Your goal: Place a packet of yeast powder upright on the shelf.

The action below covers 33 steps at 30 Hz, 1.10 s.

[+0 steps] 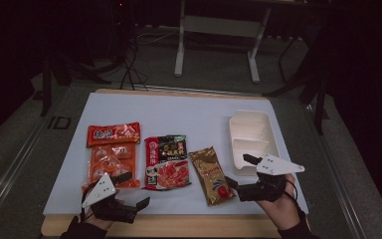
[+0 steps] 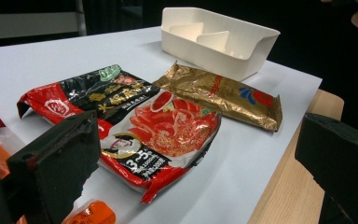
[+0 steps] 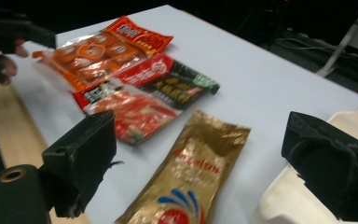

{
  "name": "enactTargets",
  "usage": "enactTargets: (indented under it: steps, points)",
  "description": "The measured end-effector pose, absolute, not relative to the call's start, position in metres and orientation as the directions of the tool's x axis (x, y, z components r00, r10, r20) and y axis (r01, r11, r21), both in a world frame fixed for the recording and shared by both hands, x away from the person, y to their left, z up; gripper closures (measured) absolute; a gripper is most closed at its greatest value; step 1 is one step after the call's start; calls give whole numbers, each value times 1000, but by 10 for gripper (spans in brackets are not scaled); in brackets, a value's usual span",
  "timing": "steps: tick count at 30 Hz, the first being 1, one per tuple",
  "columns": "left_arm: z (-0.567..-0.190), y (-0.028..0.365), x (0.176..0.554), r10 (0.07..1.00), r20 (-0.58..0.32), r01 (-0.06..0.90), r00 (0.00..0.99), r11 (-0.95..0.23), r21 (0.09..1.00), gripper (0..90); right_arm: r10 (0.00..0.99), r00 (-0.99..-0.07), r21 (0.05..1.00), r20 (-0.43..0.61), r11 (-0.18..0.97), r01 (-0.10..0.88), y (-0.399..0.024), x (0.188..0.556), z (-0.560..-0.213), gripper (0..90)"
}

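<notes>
While the room beyond lies dark, a white sheet (image 1: 179, 112) covers the wooden table — the gold pouch (image 1: 211, 174) lies just left of the divided white tray (image 1: 273, 137). Both the left gripper (image 1: 133, 190) and right gripper (image 1: 238, 171) gape empty. Pouch lettering is unreadable.

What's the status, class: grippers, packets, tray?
Left gripper open, empty. Right gripper open beside gold packet. Three packets flat on the mat; white tray empty. Nothing in the way.
</notes>
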<state>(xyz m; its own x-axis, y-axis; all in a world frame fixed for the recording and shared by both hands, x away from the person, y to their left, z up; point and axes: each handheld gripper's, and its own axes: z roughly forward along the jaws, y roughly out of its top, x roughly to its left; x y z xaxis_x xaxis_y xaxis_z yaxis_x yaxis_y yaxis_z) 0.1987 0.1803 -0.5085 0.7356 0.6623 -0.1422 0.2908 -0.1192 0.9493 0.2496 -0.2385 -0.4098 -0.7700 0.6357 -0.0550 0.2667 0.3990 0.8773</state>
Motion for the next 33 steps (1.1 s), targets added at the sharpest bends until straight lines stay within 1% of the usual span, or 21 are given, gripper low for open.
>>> enactTargets:
  steps: [6, 8, 9, 11, 12, 16, 17, 18, 19, 20, 22, 23, 26, 29, 31, 33]
  points:
    - [-509, 180, 199, 661, -148, 299, 736, -121, 947, 5, 646, -760, 867, -69, 416, 275, -231, 272, -404, 100]
    - [-509, 180, 199, 658, -154, 302, 737, -117, 946, 5, 643, -765, 859, -33, 409, 307, -226, 286, -406, 103]
    - [-509, 180, 199, 659, -153, 302, 736, -117, 946, 5, 643, -765, 859, -33, 409, 307, -226, 286, -406, 103]
    - [-508, 180, 199, 658, -148, 300, 738, -124, 946, 5, 645, -764, 851, -13, 409, 330, -223, 296, -409, 105]
    - [-508, 180, 199, 657, -151, 301, 739, -122, 946, 5, 648, -762, 845, -5, 410, 343, -218, 305, -411, 121]
    - [-508, 179, 199, 655, -146, 300, 741, -128, 945, 6, 650, -760, 835, 11, 412, 364, -211, 318, -415, 123]
    - [-508, 179, 198, 653, -146, 300, 743, -130, 945, 6, 654, -756, 824, 27, 413, 387, -205, 327, -419, 135]
    - [-508, 179, 198, 653, -146, 300, 743, -130, 945, 5, 654, -756, 824, 27, 413, 387, -205, 327, -419, 135]
    - [-508, 179, 198, 653, -143, 298, 744, -133, 945, 6, 665, -746, 808, 36, 420, 414, -200, 337, -425, 140]
    - [-508, 179, 198, 652, -140, 296, 745, -136, 945, 6, 665, -746, 808, 36, 420, 414, -200, 337, -425, 140]
    - [-508, 179, 198, 652, -138, 295, 746, -138, 945, 5, 678, -734, 801, 40, 417, 429, -196, 345, -431, 178]
    - [-508, 179, 198, 651, -138, 296, 747, -140, 945, 5, 683, -729, 798, 43, 416, 436, -194, 348, -433, 182]
    - [-509, 179, 198, 650, -139, 299, 747, -142, 944, 5, 689, -722, 775, 57, 425, 467, -186, 357, -441, 182]
    - [-509, 179, 199, 651, -140, 298, 746, -140, 944, 5, 706, -706, 745, 48, 446, 496, -178, 366, -449, 183]
    - [-508, 179, 198, 649, -138, 297, 748, -142, 944, 5, 731, -682, 726, 27, 454, 516, -174, 371, -455, 226]
    - [-508, 179, 198, 649, -136, 296, 748, -142, 945, 5, 756, -653, 700, 41, 444, 559, -170, 378, -461, 227]
